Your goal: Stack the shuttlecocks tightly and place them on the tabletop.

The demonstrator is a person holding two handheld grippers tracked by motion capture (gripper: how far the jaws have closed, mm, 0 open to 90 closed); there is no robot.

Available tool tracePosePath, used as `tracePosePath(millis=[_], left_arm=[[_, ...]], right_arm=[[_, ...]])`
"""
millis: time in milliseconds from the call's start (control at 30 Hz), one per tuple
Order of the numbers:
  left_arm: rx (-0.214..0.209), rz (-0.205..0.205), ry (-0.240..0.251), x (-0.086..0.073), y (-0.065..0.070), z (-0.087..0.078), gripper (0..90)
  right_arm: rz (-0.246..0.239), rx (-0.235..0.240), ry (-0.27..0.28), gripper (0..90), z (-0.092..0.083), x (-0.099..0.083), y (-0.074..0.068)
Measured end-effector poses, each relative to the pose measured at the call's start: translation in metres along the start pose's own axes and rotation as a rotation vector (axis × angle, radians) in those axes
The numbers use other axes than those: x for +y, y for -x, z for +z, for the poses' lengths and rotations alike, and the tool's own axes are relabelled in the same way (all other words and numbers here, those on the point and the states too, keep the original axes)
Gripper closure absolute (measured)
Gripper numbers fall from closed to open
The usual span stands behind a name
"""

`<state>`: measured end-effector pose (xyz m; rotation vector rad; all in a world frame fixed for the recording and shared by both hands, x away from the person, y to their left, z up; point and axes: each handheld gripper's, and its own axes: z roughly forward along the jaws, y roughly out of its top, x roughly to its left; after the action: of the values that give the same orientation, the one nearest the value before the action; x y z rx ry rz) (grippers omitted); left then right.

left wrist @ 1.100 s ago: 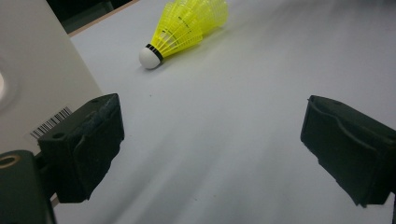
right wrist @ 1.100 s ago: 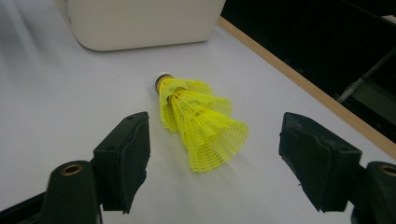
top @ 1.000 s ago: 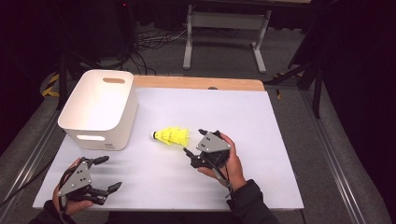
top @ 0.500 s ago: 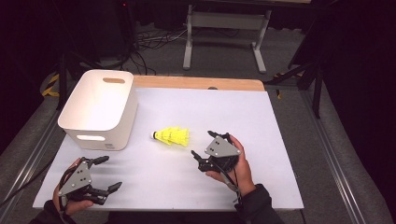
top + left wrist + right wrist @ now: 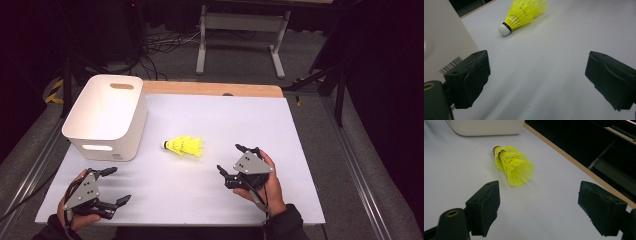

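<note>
One label: a barcode sticker (image 5: pixel 450 65) on the white bin (image 5: pixel 107 116), no words readable.
Bin contents: nothing visible inside.
Shuttlecock (image 5: pixel 184 146): yellow, lying on the white table (image 5: pixel 295 165) beside the bin.
Right gripper (image 5: pixel 235 162): jaws wide, holding nothing, near the shuttlecock.
Left gripper (image 5: pixel 114 186): jaws wide, holding nothing.

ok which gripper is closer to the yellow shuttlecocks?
Right. The right gripper sits just beside the shuttlecocks, off the skirt end, open. The left gripper is farther off, at the table's near corner by the white bin.
</note>
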<state>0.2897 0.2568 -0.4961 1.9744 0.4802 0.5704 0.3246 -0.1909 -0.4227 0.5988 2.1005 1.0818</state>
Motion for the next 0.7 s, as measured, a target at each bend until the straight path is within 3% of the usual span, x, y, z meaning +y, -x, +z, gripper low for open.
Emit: tracePosePath(millis=[700], left_arm=[[0.001,0.0,-0.007,0.0,0.001,0.001,6.8]], right_arm=[[-0.007,-0.034,0.011,18.6,-0.02,-0.032,0.003]])
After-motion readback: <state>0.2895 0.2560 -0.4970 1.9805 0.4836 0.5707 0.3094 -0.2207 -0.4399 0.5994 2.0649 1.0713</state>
